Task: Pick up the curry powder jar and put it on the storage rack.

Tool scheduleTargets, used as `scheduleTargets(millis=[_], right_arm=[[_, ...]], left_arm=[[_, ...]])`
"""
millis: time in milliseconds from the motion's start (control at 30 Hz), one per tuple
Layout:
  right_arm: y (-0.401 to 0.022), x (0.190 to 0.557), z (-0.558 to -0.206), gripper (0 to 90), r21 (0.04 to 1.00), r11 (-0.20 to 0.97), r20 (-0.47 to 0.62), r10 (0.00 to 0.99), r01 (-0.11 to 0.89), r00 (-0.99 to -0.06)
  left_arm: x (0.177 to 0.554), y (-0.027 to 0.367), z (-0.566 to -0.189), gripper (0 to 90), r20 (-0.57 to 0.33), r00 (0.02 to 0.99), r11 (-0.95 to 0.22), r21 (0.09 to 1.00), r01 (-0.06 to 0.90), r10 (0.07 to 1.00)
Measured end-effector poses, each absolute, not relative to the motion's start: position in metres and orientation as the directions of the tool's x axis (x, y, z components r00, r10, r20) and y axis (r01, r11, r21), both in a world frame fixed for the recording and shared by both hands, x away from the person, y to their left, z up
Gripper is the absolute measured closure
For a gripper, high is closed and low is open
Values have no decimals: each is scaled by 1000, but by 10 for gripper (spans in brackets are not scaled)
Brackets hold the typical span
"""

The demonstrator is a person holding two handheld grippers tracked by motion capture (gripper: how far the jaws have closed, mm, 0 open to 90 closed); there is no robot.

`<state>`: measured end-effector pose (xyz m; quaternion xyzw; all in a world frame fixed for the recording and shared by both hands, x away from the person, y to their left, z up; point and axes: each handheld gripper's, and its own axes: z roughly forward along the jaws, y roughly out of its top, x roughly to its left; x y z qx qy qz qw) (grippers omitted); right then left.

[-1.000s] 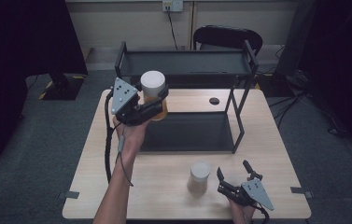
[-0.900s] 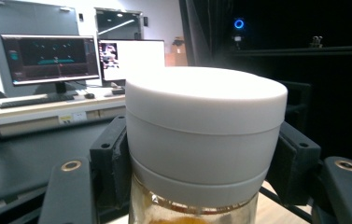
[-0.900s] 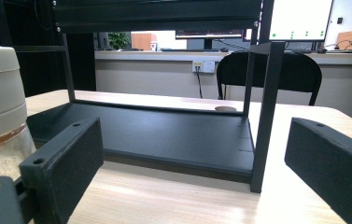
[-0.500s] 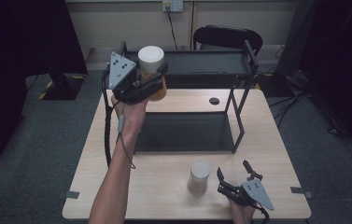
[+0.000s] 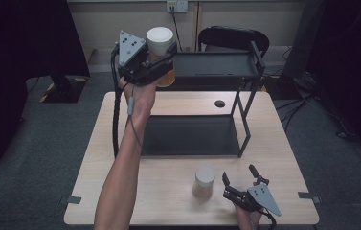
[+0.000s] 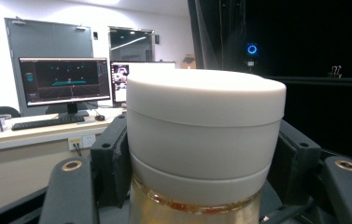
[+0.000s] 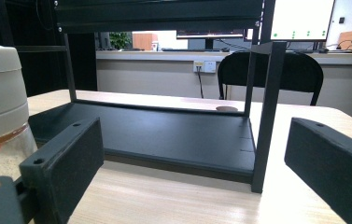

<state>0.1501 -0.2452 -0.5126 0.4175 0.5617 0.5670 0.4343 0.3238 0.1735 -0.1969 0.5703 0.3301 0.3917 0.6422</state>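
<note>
Table (image 5: 120, 143): light wood, one round cable hole.
On it: black two-tier rack (image 5: 245, 96); white-lidded jar (image 5: 204, 181) near front edge.

**Black, white and amber on a pale wood table**

The held jar (image 5: 160, 52) has a white lid over amber contents — in the left gripper view an orange-red line runs just under the lid. The second jar (image 5: 204, 181) is off-white-lidded, with sandy beige contents. The shelf rack (image 5: 245, 115) is matte black. The table (image 5: 178, 201) is light wood grain. Both the left gripper (image 5: 156, 64) and the right gripper (image 5: 239, 178) are black — each topped by a grey plate.
</note>
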Motion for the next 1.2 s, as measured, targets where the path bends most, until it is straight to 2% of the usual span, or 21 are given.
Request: scheduleTargets(millis=[167, 300, 567, 1200], right_arm=[[-245, 150, -513, 37, 1000, 8, -15, 961, -24, -276], [-245, 150, -513, 37, 1000, 6, -12, 961, -23, -276], [-246, 150, -513, 37, 1000, 8, -14, 961, -24, -276], [-246, 150, -513, 38, 1000, 7, -13, 961, -23, -277]], left_arm=[[337, 162, -194, 342, 30, 436, 25, 992, -121, 899], [351, 158, -196, 342, -9, 420, 58, 993, -103, 908], [366, 157, -195, 341, -14, 387, 46, 996, -73, 922], [374, 162, -196, 338, -40, 394, 57, 998, -32, 918]])
